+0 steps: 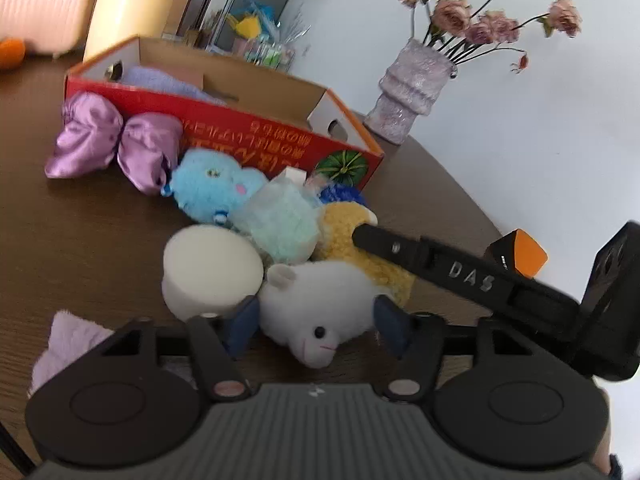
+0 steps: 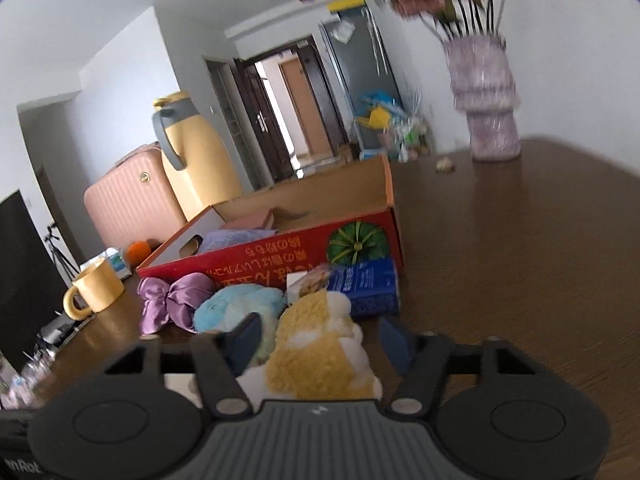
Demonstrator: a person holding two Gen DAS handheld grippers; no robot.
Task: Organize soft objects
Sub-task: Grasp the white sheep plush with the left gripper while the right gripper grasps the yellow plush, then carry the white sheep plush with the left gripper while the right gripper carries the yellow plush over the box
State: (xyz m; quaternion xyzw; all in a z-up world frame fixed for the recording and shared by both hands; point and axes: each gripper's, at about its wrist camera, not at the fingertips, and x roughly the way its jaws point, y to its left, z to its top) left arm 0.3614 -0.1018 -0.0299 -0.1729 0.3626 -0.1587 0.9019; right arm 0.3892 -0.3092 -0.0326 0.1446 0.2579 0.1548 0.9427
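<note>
Box (image 1: 256,128): upper middle, on the table (image 1: 80,240).
Toys (image 1: 280,220): heaped before it, mid-frame.
Vase (image 1: 408,92): upper right, beside the box.
Bow (image 1: 116,144): left of the heap.

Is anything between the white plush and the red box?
Yes. Between the white plush and the red box lie the pale green plush, blue plush and yellow plush.

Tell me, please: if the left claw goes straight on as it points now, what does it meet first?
Most likely the white plush animal, already between the fingers of the left claw. The pale blue-green plush lies behind it.
</note>
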